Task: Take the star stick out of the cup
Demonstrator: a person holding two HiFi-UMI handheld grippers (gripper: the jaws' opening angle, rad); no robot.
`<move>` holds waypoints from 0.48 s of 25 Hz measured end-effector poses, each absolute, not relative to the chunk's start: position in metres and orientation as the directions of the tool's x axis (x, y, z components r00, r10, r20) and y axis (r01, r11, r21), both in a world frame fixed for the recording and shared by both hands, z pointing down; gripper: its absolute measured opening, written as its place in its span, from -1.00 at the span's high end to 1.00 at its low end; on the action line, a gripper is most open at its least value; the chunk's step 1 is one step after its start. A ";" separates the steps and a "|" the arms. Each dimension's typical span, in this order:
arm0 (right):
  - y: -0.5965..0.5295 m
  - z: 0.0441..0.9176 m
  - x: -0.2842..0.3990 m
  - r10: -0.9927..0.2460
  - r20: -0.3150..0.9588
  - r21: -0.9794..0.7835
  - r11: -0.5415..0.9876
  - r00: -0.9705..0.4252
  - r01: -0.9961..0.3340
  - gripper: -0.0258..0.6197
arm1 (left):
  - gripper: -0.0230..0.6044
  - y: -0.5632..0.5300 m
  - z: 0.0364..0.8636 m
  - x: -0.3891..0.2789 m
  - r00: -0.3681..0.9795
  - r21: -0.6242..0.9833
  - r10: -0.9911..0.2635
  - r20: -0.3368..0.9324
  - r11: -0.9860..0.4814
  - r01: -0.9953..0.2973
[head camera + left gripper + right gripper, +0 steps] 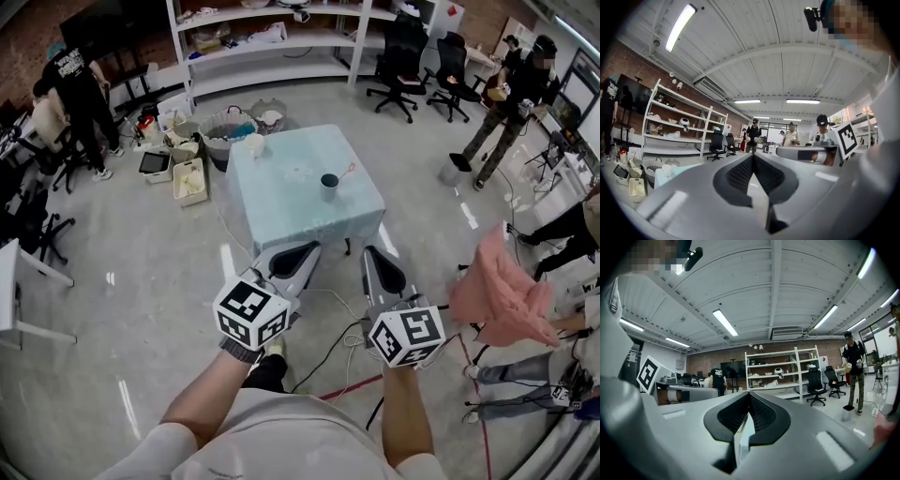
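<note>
While the left hand-held gripper (307, 249) and the right hand-held gripper (373, 253) are pressed together and empty, the star stick (346, 173) in the cup (329, 186) seems light, thin and stiff; pinch it just above the cup.

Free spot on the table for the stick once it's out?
Near-left half of the table, left of the cup, is bare. A white object sits at its far-left corner; bins crowd the floor beyond.
</note>
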State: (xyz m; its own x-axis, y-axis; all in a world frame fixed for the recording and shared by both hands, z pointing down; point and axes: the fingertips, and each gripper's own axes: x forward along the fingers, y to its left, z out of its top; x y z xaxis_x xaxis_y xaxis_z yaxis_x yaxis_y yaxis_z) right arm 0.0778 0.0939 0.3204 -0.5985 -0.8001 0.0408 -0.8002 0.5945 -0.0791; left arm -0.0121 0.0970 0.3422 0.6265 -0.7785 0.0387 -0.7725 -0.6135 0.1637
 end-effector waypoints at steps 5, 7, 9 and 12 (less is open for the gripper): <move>0.038 0.332 0.052 -0.807 0.063 -0.081 0.582 -0.587 -0.809 0.89 | 0.91 0.040 0.353 -0.033 0.638 0.137 -0.768 0.055 -0.627 -0.767; 0.017 0.338 0.044 -0.813 0.075 -0.085 0.571 -0.577 -0.816 0.89 | 0.91 0.018 0.358 -0.040 0.649 0.136 -0.759 0.061 -0.637 -0.758; -0.004 0.344 0.037 -0.820 0.087 -0.087 0.560 -0.566 -0.824 0.88 | 0.91 -0.004 0.362 -0.046 0.659 0.141 -0.749 0.063 -0.647 -0.749; -0.034 0.349 0.026 -0.831 0.097 -0.087 0.540 -0.547 -0.837 0.88 | 0.91 -0.035 0.366 -0.055 0.676 0.145 -0.735 0.062 -0.663 -0.734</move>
State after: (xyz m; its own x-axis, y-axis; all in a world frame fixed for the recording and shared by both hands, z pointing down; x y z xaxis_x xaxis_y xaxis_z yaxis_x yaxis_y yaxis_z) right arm 0.0265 -0.0344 0.3489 -0.5471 -0.8314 0.0970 -0.8368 0.5405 -0.0871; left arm -0.0552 -0.0352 0.3662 0.6757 -0.7345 0.0621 -0.7342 -0.6632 0.1451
